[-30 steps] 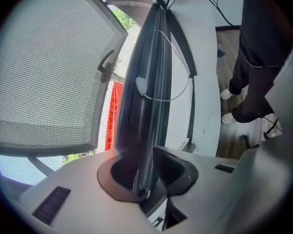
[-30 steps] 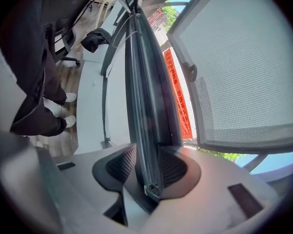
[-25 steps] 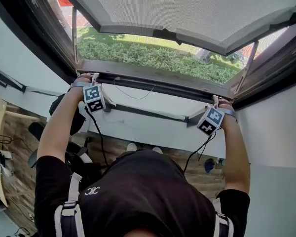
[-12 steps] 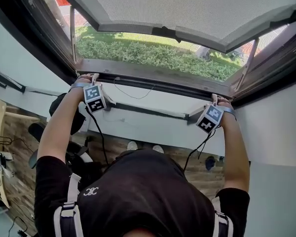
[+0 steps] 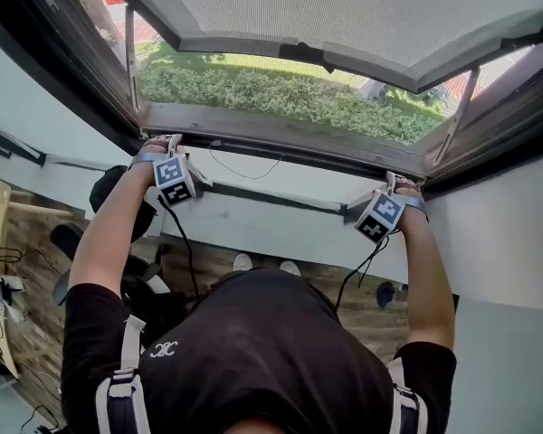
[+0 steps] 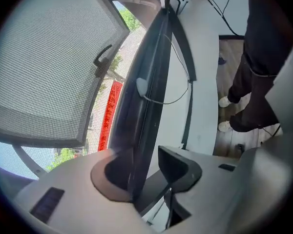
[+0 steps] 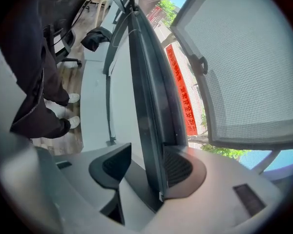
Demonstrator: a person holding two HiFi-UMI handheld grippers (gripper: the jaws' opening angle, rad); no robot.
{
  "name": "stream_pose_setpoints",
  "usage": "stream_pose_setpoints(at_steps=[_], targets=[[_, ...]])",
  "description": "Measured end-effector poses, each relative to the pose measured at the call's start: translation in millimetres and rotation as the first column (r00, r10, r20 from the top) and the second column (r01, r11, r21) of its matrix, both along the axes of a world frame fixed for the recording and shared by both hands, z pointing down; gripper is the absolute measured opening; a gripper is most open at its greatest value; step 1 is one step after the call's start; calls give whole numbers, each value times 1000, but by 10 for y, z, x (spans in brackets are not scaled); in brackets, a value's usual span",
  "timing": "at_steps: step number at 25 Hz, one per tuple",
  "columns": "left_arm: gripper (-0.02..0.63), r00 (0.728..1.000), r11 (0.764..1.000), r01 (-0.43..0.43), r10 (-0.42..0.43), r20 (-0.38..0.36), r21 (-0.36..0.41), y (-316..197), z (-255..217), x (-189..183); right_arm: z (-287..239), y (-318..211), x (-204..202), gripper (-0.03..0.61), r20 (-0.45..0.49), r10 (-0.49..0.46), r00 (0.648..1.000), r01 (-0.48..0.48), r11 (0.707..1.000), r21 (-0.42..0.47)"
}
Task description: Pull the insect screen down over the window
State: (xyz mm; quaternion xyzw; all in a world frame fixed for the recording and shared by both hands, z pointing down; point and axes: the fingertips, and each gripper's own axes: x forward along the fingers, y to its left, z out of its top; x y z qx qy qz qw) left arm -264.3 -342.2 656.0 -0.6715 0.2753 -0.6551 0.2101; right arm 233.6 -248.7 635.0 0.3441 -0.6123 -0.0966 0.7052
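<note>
A dark bar (image 5: 281, 147) runs along the bottom of the window opening, above the white sill. My left gripper (image 5: 166, 145) sits at the bar's left end and my right gripper (image 5: 394, 186) at its right end. In the left gripper view the bar (image 6: 147, 91) passes between the jaws of the left gripper (image 6: 146, 167). It lies against the outer pad (image 6: 112, 172) and a gap shows at the inner pad; the jaws are opening. In the right gripper view the bar (image 7: 147, 91) rests on the outer pad (image 7: 181, 168) of the right gripper (image 7: 146, 168). The inner pad stands clear while the jaws are closing.
A grey meshed panel (image 5: 344, 16) with a black handle (image 5: 308, 54) tilts outward above the opening. A thin cable (image 5: 244, 172) loops on the white sill (image 5: 281, 215). A black chair (image 5: 113, 208) and wooden floor (image 5: 362, 301) lie below. A hedge (image 5: 281, 98) grows outside.
Both grippers stay at the bar's ends. The right gripper has shifted very slightly left; the view has drifted a little.
</note>
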Motion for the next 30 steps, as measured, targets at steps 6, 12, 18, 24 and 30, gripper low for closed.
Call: stream_pose_setpoints(at_steps=[6,12,18,24,30], targets=[[143,997,997,-10,5,72,71,-74,-12,-23,140,-28,43,270,-123,-3,992,2,1000,-12],[207,999,999,-10,8,54,33,-11,91,55,118,47,-53,280,-67,46,997,-46,999,-2],[230,1000,1000,11,-12,23,26,-10,79,90,203,-24,33,270,-103,13,995,-10,1000,25],[259,999,1000,-14,14,45,-10,61,38,95,330,-24,28,396,-117,47,992,-34,993,112],[250,991,998,-17,26,131,-66,101,65,-70,168,-6,-47,337,-12,96,995,-94,988,123]])
